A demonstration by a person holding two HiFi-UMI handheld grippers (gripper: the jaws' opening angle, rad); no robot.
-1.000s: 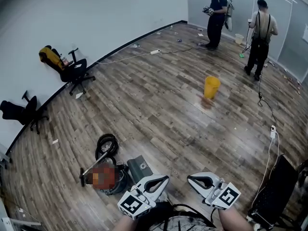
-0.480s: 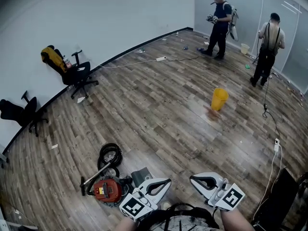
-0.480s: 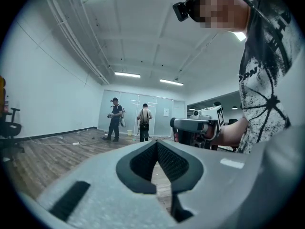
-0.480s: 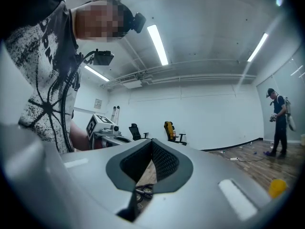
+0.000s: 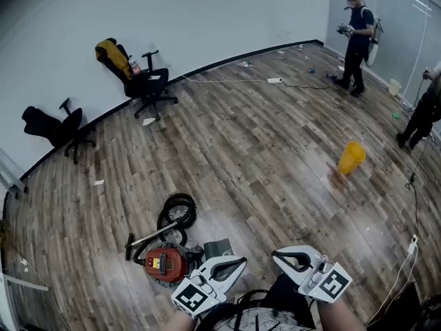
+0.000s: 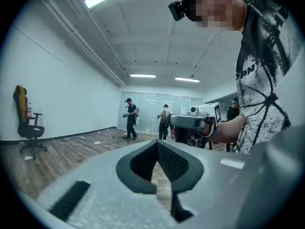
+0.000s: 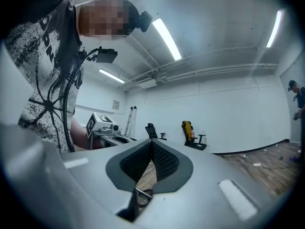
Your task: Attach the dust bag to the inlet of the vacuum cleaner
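head view: left gripper (image 5: 238, 260) and right gripper (image 5: 275, 256) are tucked near our body with tips facing each other. both are clenched on nothing, which looks like a carry posture, not work yet. vacuum cleaner (image 5: 165, 264) sits on the floor (image 5: 275, 150) just beside the left gripper, with its hose (image 5: 178, 210) coiled behind. what we take for the dust bag (image 5: 219, 248) lies grey and flat beside it, untouched.
left gripper view: jaws pressed together, empty, aimed at the other gripper.
right gripper view: same, jaws together, nothing held.

Glossy wood-plank floor (image 5: 262, 150); red glossy-plastic vacuum cleaner (image 5: 165, 264)
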